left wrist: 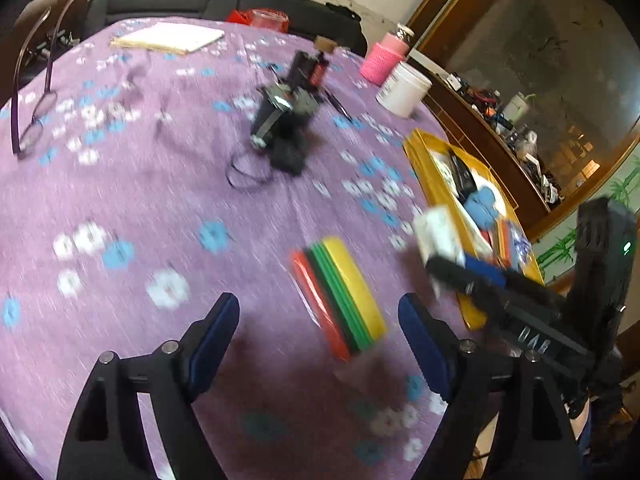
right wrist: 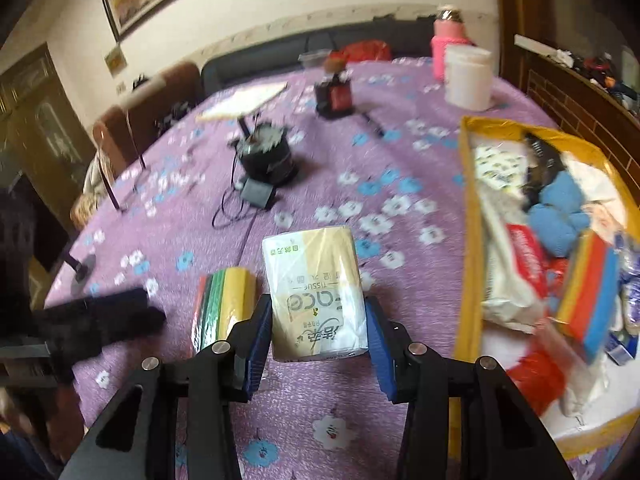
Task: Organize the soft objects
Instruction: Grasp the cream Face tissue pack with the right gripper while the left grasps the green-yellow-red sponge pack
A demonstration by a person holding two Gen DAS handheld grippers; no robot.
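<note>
Right gripper [right wrist: 318, 336] points forward over the purple cloth [right wrist: 168, 240], its blue pads [right wrist: 258, 344] clamped on both sides of a tissue pack [right wrist: 316, 292]. Yellow bin [right wrist: 466, 240] of soft items sits just to the right. Left gripper [left wrist: 320, 340] hangs low over the cloth, jaws spread wide, holding nothing. Sponge stack [left wrist: 340, 296] lies on the cloth just ahead of it, between the two grippers.
</note>
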